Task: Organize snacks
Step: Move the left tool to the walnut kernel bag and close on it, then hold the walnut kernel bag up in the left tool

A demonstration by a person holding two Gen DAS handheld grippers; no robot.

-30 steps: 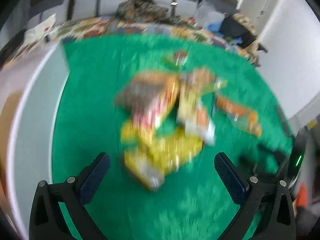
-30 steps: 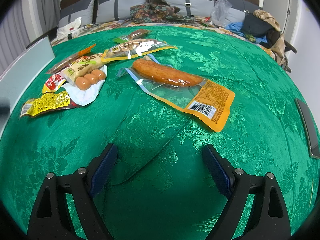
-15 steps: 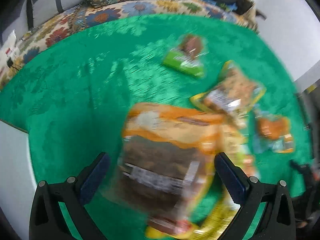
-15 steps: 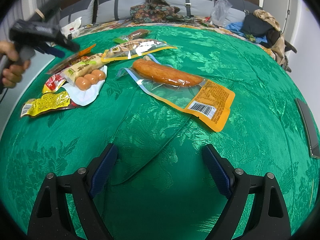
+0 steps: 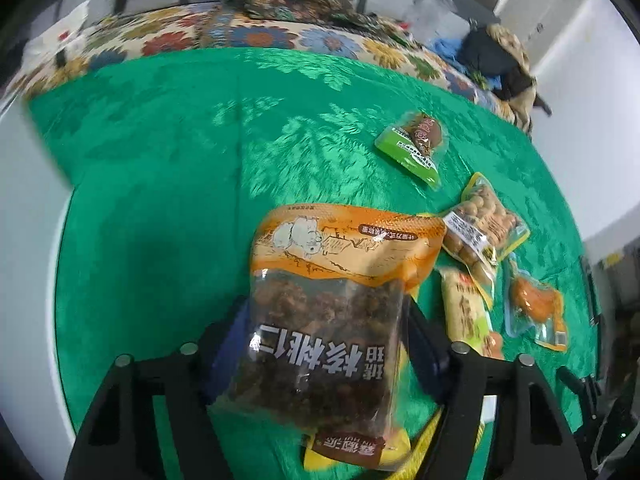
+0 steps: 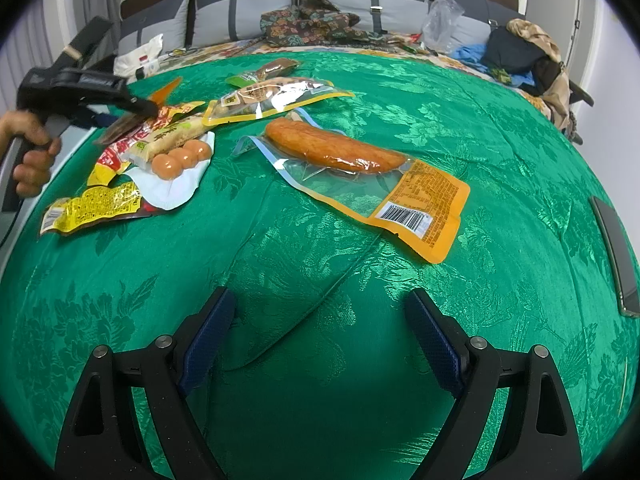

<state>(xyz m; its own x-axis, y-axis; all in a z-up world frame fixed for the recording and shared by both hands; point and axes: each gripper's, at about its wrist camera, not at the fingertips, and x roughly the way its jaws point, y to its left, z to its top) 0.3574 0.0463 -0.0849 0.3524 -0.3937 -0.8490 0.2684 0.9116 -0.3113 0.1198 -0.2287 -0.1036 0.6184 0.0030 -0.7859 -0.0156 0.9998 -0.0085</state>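
Now that my left hand-held gripper has clenched the walnut bag, seemingly lifted off the snack pile on the green bedspread, sorting begins; my right hand-held gripper hovers released, nearest the sausage pack.

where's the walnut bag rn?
Left wrist view, centre-bottom: the walnut bag sits between the left gripper fingers, which are closed on it, over the yellow packet. The sausage pack lies just right of it.
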